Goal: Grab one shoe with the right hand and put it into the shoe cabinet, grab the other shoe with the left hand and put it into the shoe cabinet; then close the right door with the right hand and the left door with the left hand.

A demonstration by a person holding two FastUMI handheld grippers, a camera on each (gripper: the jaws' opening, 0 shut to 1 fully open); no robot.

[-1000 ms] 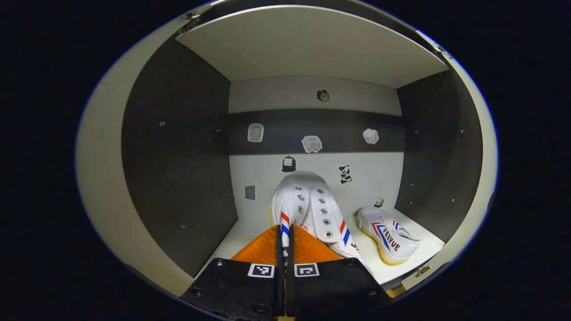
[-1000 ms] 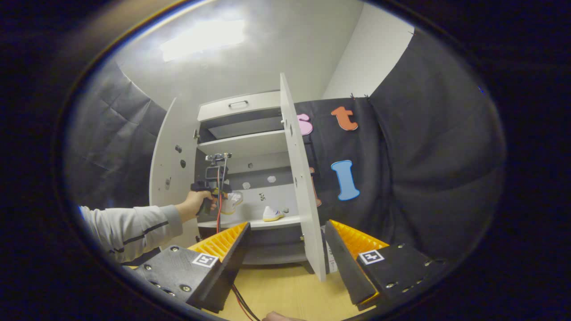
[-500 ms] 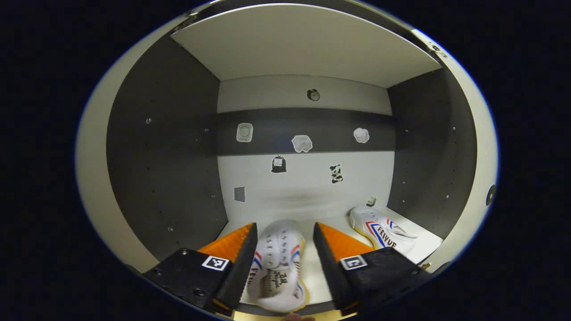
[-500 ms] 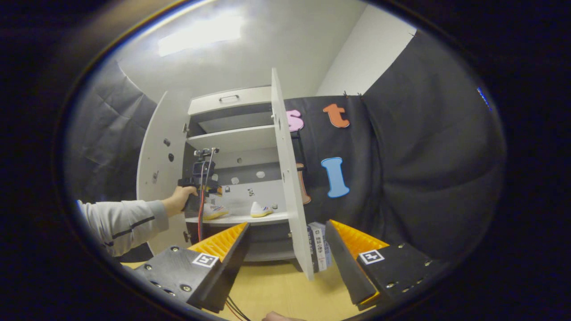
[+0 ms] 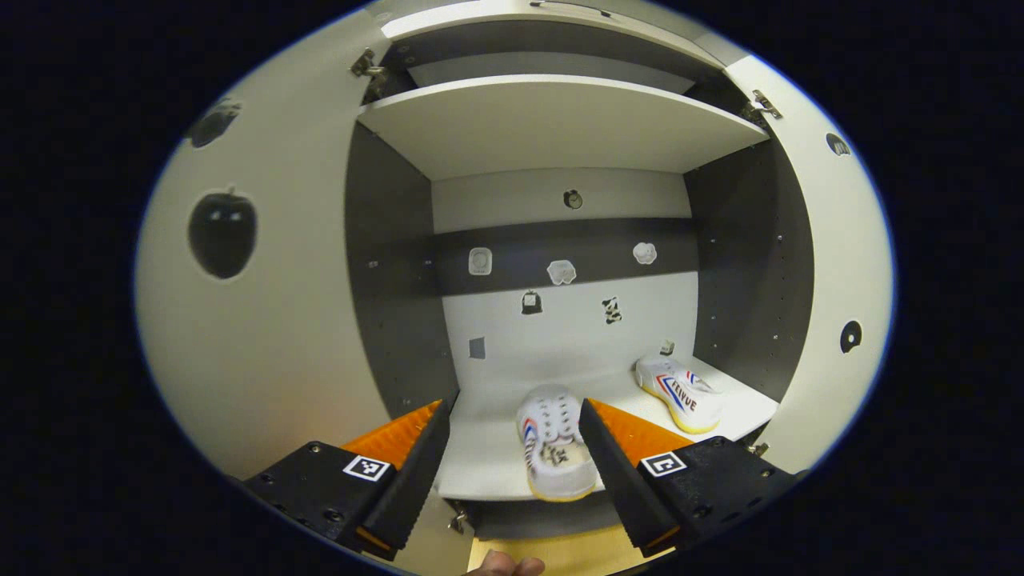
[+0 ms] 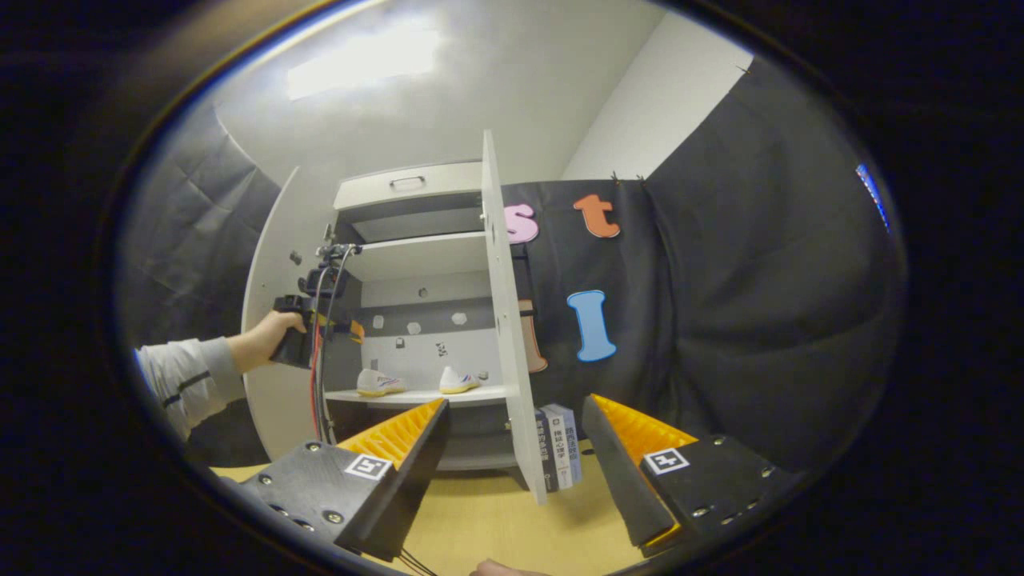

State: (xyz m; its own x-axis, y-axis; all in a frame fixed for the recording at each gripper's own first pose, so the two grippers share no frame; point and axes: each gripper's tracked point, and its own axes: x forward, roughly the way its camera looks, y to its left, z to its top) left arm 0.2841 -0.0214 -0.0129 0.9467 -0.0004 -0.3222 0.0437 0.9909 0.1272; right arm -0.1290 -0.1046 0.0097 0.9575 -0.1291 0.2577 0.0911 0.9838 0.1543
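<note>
Two white shoes with red and blue stripes lie on the cabinet shelf (image 5: 484, 460). One shoe (image 5: 556, 452) rests near the shelf's front edge, toe pointing inward. The other shoe (image 5: 680, 390) lies at the back right. My left gripper (image 5: 512, 472) is open in front of the shelf, its fingers apart from the near shoe. My right gripper (image 6: 512, 472) is open and holds nothing, well back from the cabinet (image 6: 416, 240). From there I see both shoes (image 6: 378, 384) (image 6: 458, 381) and the left gripper (image 6: 352, 329) held by a hand.
Both cabinet doors stand open: the left door (image 5: 264, 336) and the right door (image 5: 832, 264), seen edge-on as the right door (image 6: 504, 320). Another shelf (image 5: 560, 120) sits above. Several books (image 6: 560, 448) stand beside the cabinet base on the wooden surface (image 6: 512, 528).
The left gripper opened, let go of the shoe onto the shelf, and drew back out of the cabinet. The right gripper stayed open and shifted slightly.
</note>
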